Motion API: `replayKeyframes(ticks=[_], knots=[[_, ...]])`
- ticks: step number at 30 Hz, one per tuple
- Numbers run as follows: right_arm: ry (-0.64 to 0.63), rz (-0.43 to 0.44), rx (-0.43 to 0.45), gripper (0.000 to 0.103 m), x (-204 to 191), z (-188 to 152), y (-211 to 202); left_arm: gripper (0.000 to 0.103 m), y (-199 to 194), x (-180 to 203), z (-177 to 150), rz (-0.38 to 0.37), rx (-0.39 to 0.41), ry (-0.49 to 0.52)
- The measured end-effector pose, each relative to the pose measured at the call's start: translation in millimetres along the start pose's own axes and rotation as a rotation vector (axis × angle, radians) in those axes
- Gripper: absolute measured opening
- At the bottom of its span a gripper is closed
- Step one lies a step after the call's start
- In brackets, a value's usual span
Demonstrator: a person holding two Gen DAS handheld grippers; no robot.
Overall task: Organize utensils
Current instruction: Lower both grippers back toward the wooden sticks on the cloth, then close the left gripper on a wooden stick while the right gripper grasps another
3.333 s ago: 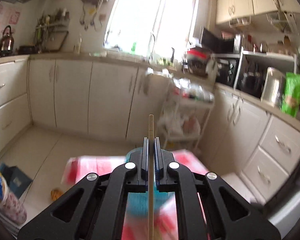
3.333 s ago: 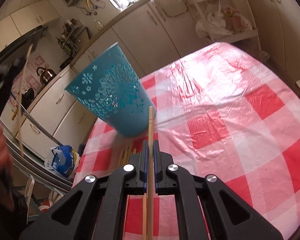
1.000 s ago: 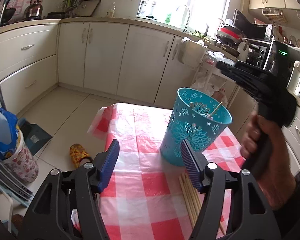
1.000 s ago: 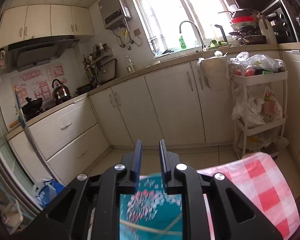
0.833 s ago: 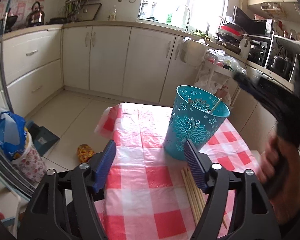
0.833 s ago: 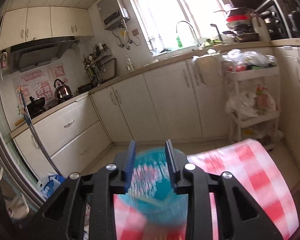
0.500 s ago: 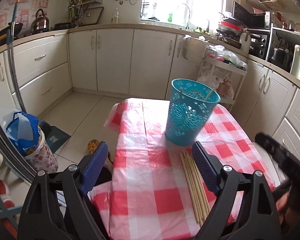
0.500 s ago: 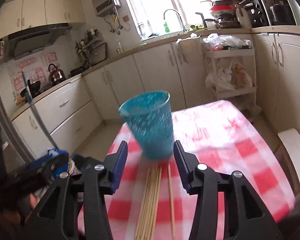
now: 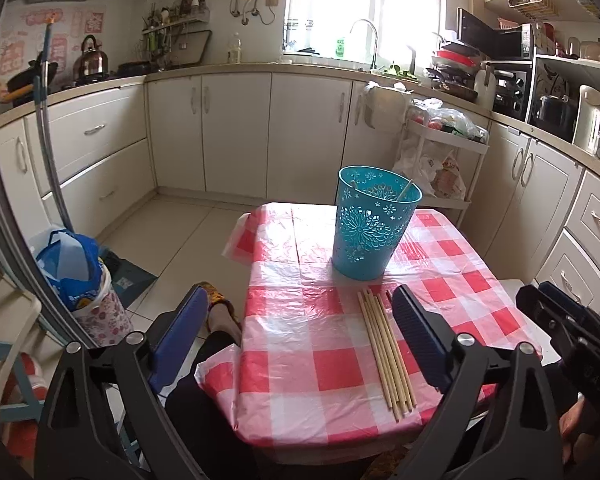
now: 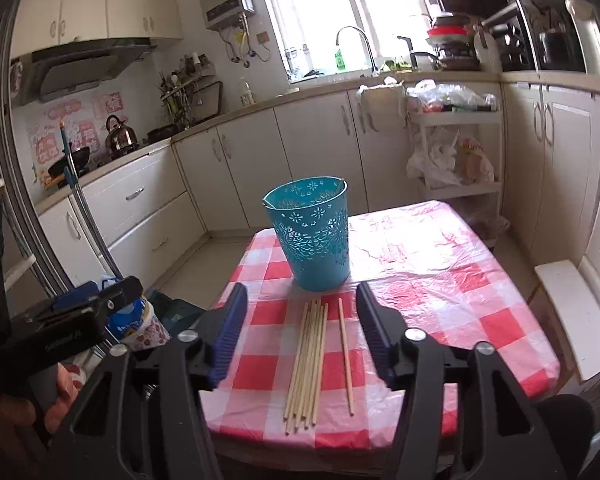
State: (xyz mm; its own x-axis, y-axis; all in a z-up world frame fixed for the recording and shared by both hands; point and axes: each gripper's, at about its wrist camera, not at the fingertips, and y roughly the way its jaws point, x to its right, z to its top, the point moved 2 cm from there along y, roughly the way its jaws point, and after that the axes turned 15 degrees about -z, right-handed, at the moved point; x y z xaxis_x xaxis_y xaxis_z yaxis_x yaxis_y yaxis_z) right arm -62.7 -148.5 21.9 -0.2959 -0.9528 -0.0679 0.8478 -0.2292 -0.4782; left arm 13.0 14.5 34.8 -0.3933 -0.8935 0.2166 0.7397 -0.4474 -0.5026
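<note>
A teal perforated bin [image 9: 374,224] [image 10: 314,236] stands on the red-and-white checked table [image 9: 308,344] [image 10: 452,292], with chopstick ends leaning inside it. A bundle of several wooden chopsticks [image 9: 384,348] [image 10: 308,356] lies flat in front of the bin, and one loose chopstick [image 10: 345,356] lies just to its right. My left gripper [image 9: 300,316] hangs above the table's near left part, its jaws opening wide with nothing between them. My right gripper [image 10: 298,318] hovers over the near edge above the bundle, jaws opening and empty.
White kitchen cabinets [image 9: 236,128] wrap the room, and a white trolley [image 9: 440,160] loaded with bags stands behind the table. A blue bag in a floral bin [image 9: 80,280] sits on the floor at left. A white stool [image 10: 572,312] is right of the table.
Both grippers have pulled back from the bin toward the table's near edge and opened wider. The right gripper, which was over the bin, now looks at the chopsticks on the table.
</note>
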Motion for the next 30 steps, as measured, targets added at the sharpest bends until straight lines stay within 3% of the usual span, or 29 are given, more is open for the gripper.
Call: replayKeyframes(ticks=[4, 6, 8, 12, 22, 26, 30], knots=[[-0.041, -0.017, -0.088, 0.054, 0.4, -16.9, 29.2, 0.094, 5.1, -1.0, -10.8, 0.008, -0.053, -0.002], [-0.075, -0.021, -0.187, 0.029, 0.6, -32.0, 62.7, 0.094, 10.3, -4.1, -18.9, -0.001, -0.087, -0.015], [-0.094, -0.033, -0.278, 0.024, 2.5, -45.9, 98.7, 0.094, 16.9, -5.3, -27.3, 0.002, -0.117, -0.021], [-0.123, -0.051, -0.370, 0.022, 0.7, -59.7, 146.8, 0.094, 32.7, -11.2, -40.2, 0.009, -0.166, -0.027], [-0.199, -0.074, -0.421, 0.022, -14.2, -60.1, 207.6, 0.094, 116.3, -10.5, -55.5, -0.006, -0.284, -0.071], [-0.182, -0.104, -0.421, 0.005, -5.3, -59.5, 209.1, 0.094, 156.5, -0.1, -55.6, -0.015, -0.313, -0.054], [-0.115, -0.096, -0.421, 0.006, 13.0, -61.7, 203.1, 0.091, 203.5, 10.5, -55.5, -0.007, -0.356, -0.016]])
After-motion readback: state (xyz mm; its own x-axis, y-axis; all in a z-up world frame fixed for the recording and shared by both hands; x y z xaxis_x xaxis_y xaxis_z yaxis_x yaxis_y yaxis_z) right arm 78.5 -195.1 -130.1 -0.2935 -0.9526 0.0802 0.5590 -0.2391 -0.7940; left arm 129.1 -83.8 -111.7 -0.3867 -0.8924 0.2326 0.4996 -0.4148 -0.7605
